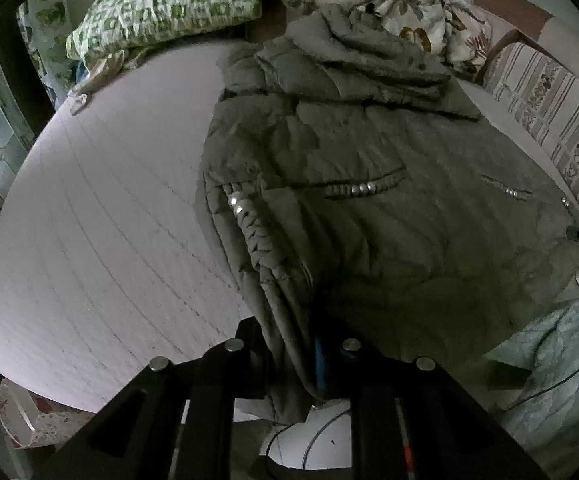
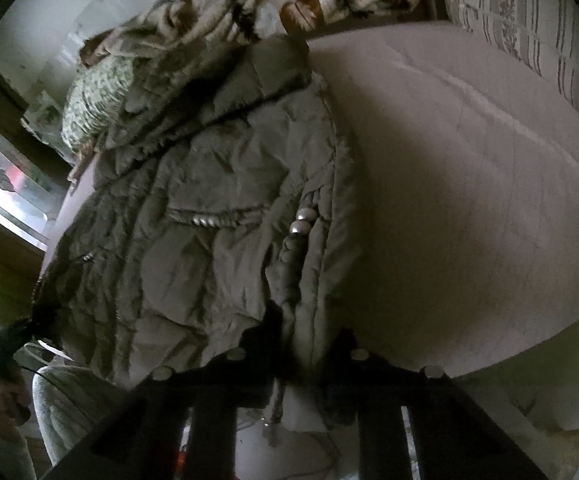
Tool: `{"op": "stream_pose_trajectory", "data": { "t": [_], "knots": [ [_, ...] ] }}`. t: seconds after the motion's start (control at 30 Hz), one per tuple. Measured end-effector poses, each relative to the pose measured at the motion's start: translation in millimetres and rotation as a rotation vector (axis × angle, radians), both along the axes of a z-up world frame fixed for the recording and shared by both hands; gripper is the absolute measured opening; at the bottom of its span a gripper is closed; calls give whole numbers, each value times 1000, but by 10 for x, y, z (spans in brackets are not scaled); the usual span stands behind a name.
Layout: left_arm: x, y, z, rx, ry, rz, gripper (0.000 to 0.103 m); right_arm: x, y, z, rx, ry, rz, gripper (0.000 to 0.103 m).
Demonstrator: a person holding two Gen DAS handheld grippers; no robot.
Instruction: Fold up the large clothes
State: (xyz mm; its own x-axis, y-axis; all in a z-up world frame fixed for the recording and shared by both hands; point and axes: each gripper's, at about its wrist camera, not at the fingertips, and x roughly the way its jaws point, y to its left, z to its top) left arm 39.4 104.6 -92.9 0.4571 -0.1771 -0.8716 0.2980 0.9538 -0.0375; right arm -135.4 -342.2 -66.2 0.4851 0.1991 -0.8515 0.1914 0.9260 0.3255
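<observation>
- The left claw (image 1: 289, 356) is closed on the bottom edge of the coat (image 1: 369, 208), at the coat's left corner. The cloth sits pinched between its two fingers.
- The right claw (image 2: 301, 354) is closed on the bottom edge too, at the other corner, by the row of shiny snaps (image 2: 301, 220).
- The coat is big, puffy and gray-green. It lies flat on the bed (image 1: 109, 220), with its hood (image 1: 373, 52) far from the claws, up near the pillow (image 1: 165, 4) and a flowery blanket (image 1: 401, 4).
- The pale sheet is bare on both sides of the coat.
- I think this is the start of a fold: both bottom corners are held.
- Next, both claws likely need to lift together and carry the bottom edge up toward the hood, keeping it even.
- The coat is thick and may slip or puff back open.
</observation>
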Motion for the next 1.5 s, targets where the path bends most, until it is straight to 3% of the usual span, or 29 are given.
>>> {"op": "stream_pose_trajectory", "data": {
  "t": [0.83, 1.5],
  "knots": [
    [382, -272, 716, -1, -170, 2, 15, 278, 102, 756, -94, -149, 76, 18],
    [910, -421, 970, -16, -208, 11, 15, 856, 47, 1037, -93, -192, 72, 17]
  ]
}}
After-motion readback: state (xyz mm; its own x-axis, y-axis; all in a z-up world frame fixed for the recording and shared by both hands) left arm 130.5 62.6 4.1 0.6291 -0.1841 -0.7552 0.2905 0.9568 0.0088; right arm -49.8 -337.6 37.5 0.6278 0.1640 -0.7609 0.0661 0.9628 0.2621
